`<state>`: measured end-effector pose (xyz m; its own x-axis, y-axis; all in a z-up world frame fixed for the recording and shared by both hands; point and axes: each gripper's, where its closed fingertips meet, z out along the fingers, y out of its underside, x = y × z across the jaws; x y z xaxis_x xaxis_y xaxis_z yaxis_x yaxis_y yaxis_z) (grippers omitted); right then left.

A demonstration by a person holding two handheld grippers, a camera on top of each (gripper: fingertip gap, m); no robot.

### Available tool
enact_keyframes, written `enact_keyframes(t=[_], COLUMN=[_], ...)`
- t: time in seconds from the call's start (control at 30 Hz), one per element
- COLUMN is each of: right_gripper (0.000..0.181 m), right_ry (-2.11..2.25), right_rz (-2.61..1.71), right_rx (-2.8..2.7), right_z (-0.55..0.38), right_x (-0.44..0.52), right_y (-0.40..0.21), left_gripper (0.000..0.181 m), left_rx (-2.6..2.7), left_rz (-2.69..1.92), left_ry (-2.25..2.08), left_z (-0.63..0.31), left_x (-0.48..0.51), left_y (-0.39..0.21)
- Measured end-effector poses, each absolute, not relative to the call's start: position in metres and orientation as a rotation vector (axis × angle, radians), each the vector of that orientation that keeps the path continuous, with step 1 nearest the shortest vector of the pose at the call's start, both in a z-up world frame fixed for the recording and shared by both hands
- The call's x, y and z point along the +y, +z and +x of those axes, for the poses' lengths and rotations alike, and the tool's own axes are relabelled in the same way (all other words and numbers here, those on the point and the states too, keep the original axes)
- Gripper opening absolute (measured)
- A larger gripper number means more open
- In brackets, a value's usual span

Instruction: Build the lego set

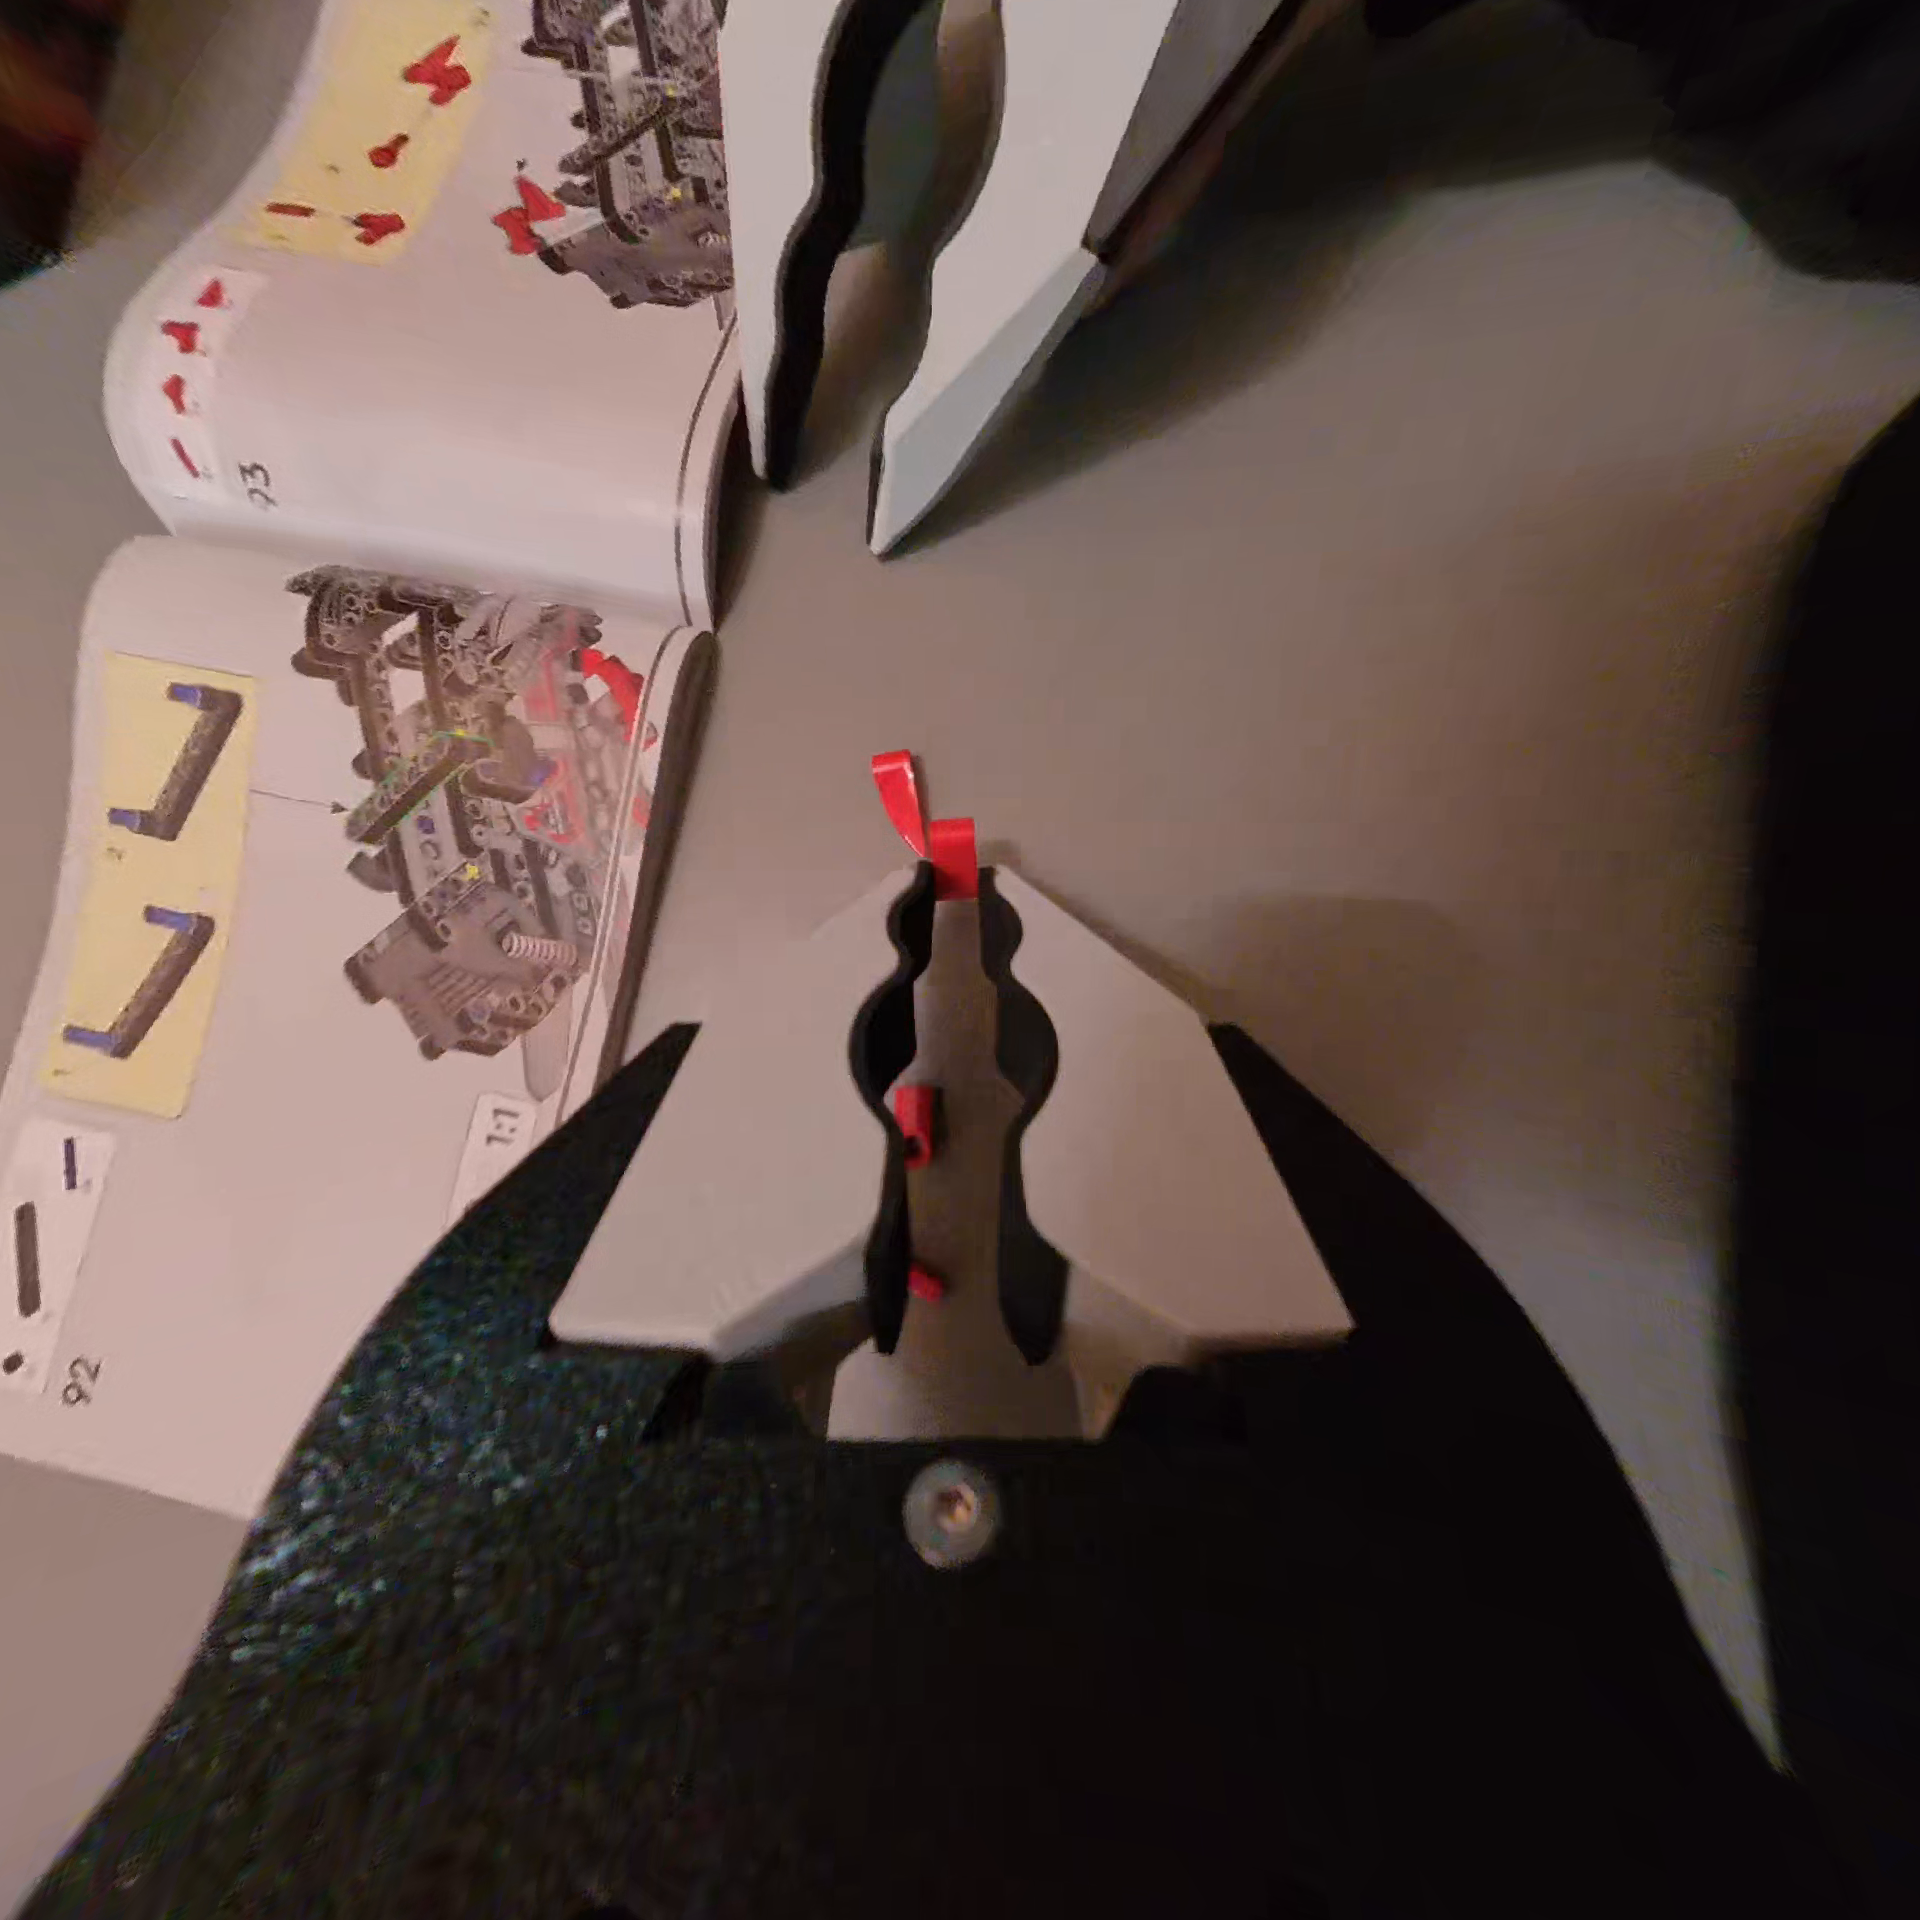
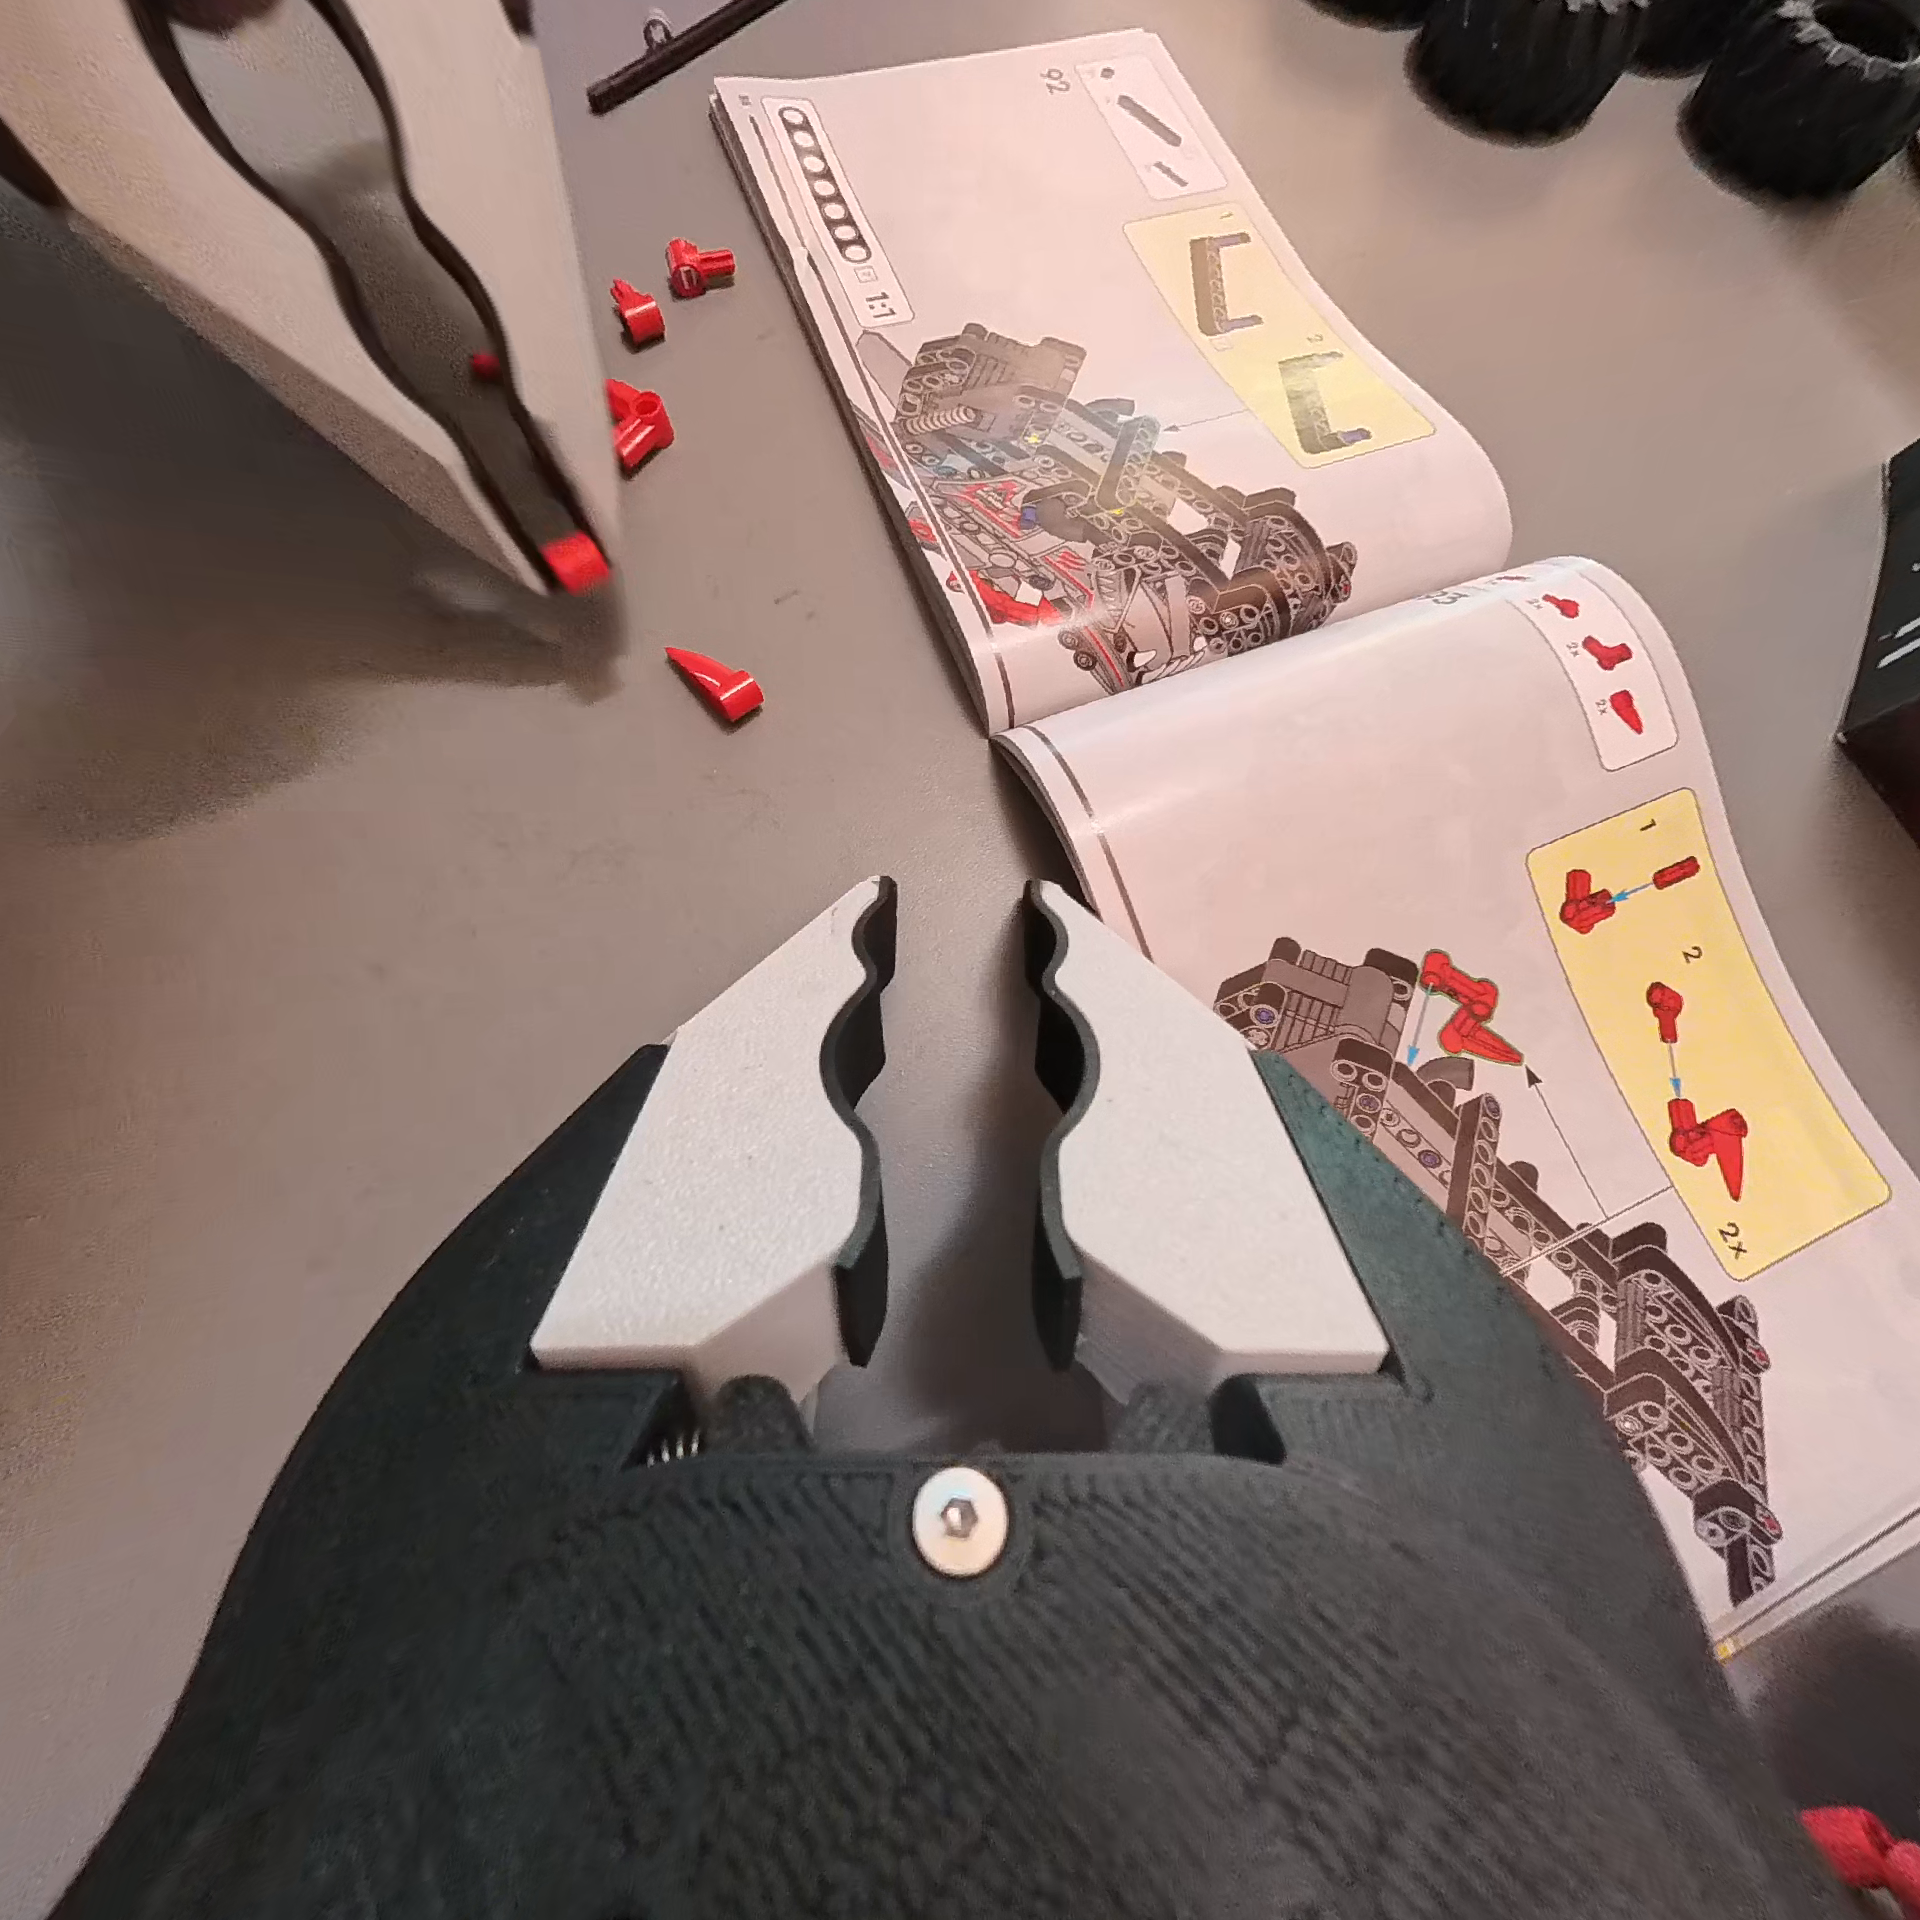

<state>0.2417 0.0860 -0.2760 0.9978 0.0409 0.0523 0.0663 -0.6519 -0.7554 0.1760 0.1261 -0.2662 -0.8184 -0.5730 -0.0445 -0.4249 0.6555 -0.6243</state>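
Note:
My left gripper [image 1: 953,873] is shut on a small red lego piece [image 1: 951,847], pinched at its fingertips just above the grey table. It also shows in the right wrist view [image 2: 556,545] at the upper left, with the red piece [image 2: 575,562] in its tips. A red pointed tooth piece [image 2: 717,686] lies on the table just beyond it and shows in the left wrist view [image 1: 899,795]. Three red connectors [image 2: 636,416] lie in a row behind. My right gripper [image 2: 961,899] is open and empty over bare table; it shows in the left wrist view [image 1: 831,509].
An open instruction booklet [image 2: 1195,675] lies on the grey table beside both grippers. Black tyres [image 2: 1787,94] sit at the far right, a black box [image 2: 1886,665] at the right edge, a thin black axle [image 2: 665,62] at the back, and a red piece [image 2: 1860,1860] at the lower right corner.

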Motion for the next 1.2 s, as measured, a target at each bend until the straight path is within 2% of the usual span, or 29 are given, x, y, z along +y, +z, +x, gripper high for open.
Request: enact_keyframes(t=[0.03, 0.33, 0.5, 0.63, 0.73, 0.83, 0.93, 1.2], right_gripper=[0.023, 0.022, 0.022, 0.022, 0.022, 0.022, 0.022, 0.021], right_ry=[-0.039, -0.002, 0.003, 0.003, 0.005, 0.009, 0.010, 0.000], right_rz=[-2.282, -2.285, -2.285, -2.285, -2.285, -2.285, -2.285, -2.285], right_rx=[-0.075, -0.067, -0.066, -0.066, -0.065, -0.063, -0.062, -0.071], right_z=[0.242, 0.241, 0.241, 0.241, 0.241, 0.241, 0.241, 0.240], right_x=[0.086, 0.086, 0.086, 0.086, 0.086, 0.086, 0.086, 0.086], right_y=[-0.276, -0.276, -0.276, -0.276, -0.276, -0.276, -0.276, -0.276], left_gripper=[0.005, 0.012, 0.015, 0.009, 0.011, 0.010, 0.012, 0.012], left_rx=[2.631, 2.595, 2.349, 2.203, 2.227, 2.303, 2.413, 2.558], left_rz=[-0.825, -0.913, -1.030, -1.188, -1.330, -1.470, -1.570, -1.409], left_ry=[-0.880, -0.891, -0.948, -0.798, -0.430, -0.387, -0.425, -0.684], left_z=[0.180, 0.185, 0.187, 0.158, 0.117, 0.089, 0.074, 0.090], left_x=[0.124, 0.123, 0.186, 0.302, 0.405, 0.454, 0.463, 0.429], left_y=[-0.270, -0.275, -0.212, -0.164, -0.171, -0.192, -0.219, -0.248])
